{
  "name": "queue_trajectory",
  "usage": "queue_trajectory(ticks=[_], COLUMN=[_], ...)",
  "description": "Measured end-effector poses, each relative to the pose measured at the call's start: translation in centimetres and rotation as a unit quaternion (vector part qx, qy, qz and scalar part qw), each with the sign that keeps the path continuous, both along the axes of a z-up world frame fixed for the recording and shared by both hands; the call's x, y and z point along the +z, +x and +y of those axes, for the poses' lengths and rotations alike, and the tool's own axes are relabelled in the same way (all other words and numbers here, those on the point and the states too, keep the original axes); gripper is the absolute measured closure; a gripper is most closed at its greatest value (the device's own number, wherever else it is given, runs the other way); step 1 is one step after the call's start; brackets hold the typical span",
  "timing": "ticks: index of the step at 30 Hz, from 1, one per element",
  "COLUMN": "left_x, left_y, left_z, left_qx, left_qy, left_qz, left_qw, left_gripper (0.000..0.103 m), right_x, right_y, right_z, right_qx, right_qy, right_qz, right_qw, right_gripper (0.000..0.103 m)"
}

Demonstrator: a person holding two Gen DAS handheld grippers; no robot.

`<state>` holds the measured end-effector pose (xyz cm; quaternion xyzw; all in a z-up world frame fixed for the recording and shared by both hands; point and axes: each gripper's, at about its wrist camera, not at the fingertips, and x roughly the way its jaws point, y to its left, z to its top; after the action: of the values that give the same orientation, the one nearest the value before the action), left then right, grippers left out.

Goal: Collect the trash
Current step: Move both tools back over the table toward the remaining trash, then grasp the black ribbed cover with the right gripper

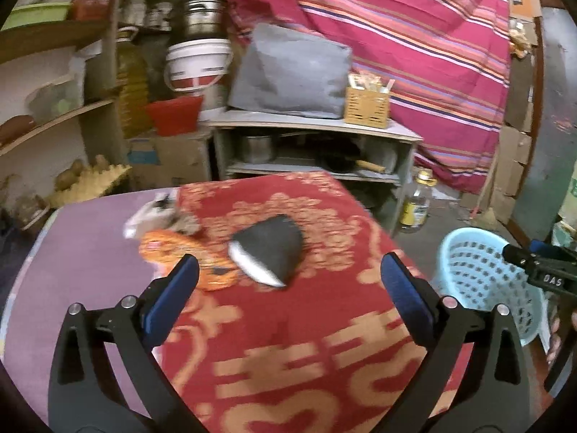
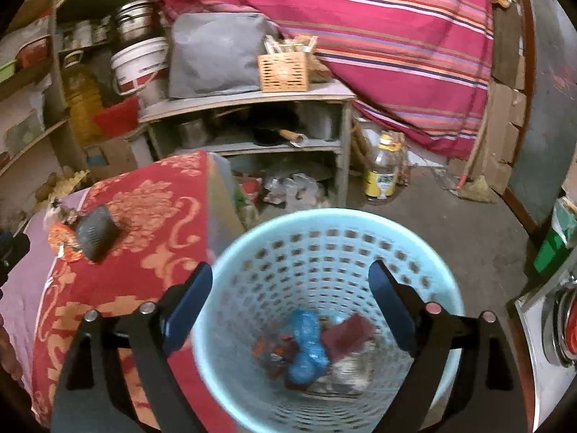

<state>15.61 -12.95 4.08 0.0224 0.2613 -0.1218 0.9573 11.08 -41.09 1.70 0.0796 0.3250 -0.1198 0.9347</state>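
Note:
On the red patterned cloth lie a dark grey wrapper, an orange wrapper and a whitish crumpled scrap. My left gripper hovers open just short of them, nothing between its fingers. A light blue perforated basket stands on the floor to the right of the table. My right gripper is open above its mouth, empty. Inside the basket lie a blue crumpled piece, a maroon piece and other scraps. The same wrappers show at far left in the right wrist view.
A grey low shelf with pots stands behind the table, a wicker box and grey bag on top. A bottle stands on the floor. A striped cloth hangs behind. Wooden shelves line the left.

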Motion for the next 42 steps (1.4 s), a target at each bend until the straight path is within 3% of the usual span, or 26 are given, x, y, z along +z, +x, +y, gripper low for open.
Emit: queue_trajectory(ticks=[8, 19, 32, 42], left_x=[-0.5, -2.1, -4.1, -5.1], left_y=[0.7, 1.7, 4.0, 5.9], left_z=[7.8, 14.3, 18.7, 20.9], left_qx=[0.061, 0.113, 0.148, 0.169], left_qy=[0.003, 0.012, 0.011, -0.001], left_qz=[0.007, 0.020, 0.041, 0.055], left_qw=[0.9981, 0.9934, 0.9880, 0.9840], left_gripper=[0.006, 0.006, 0.006, 0.006], right_x=[-0.7, -2.2, -2.8, -4.0], right_y=[3.2, 6.3, 8.7, 10.2], right_z=[7.9, 15.1, 16.5, 18.4], right_qx=[0.062, 0.122, 0.116, 0.125], right_qy=[-0.019, -0.030, -0.006, -0.048], right_qz=[0.013, 0.032, 0.037, 0.056], right_qw=[0.998, 0.992, 0.993, 0.989], right_gripper=[0.016, 0.016, 0.016, 0.008])
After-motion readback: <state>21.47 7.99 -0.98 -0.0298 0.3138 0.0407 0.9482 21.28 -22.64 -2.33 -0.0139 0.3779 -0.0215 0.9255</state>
